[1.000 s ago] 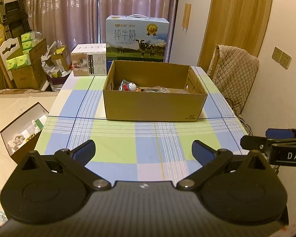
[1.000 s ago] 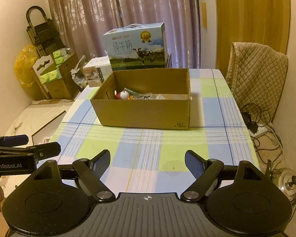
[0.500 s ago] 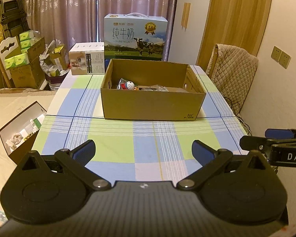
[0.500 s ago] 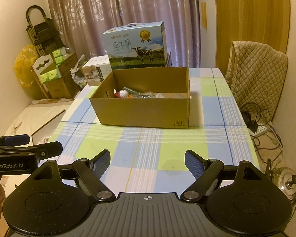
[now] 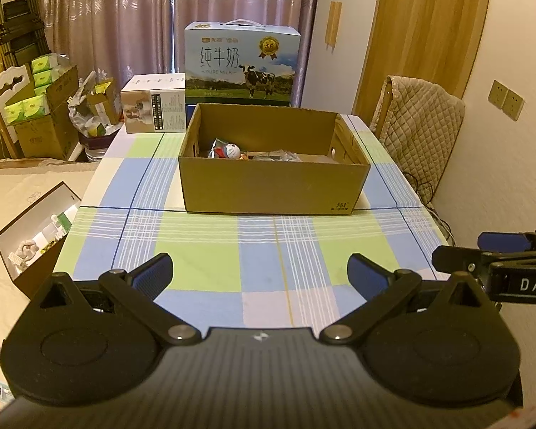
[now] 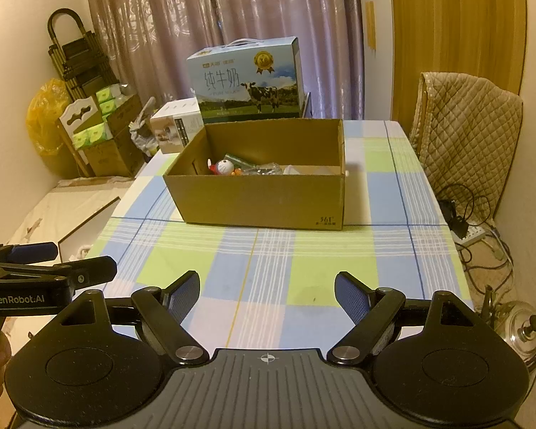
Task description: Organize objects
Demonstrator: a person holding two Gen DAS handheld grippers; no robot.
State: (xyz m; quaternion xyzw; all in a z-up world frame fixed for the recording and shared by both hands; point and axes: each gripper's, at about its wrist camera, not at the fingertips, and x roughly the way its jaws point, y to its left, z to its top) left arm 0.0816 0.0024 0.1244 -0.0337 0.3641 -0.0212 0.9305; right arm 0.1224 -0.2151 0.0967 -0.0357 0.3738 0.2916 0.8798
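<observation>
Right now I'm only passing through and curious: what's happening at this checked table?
A person holds a two-finger gripper in each hand over the blue-and-green checked tablecloth. The left gripper and right gripper are both open and hold nothing. Ahead sits an open brown cardboard box with a small blue-and-white cartoon figure and clear plastic wrapping inside. Behind it stand a blue milk carton case and a smaller white product box.

Warm, dim indoor light, yellow-orange cast over both views. You see strong fisheye bending at the edges: the door frame [image 5: 479,35] bows and corners vignette black. The cardboard box [image 6: 264,196] throws a soft shadow rightward onto the counter [image 6: 253,268]. Focus is fair mid-frame; fine print is unreadable. No glare.
</observation>
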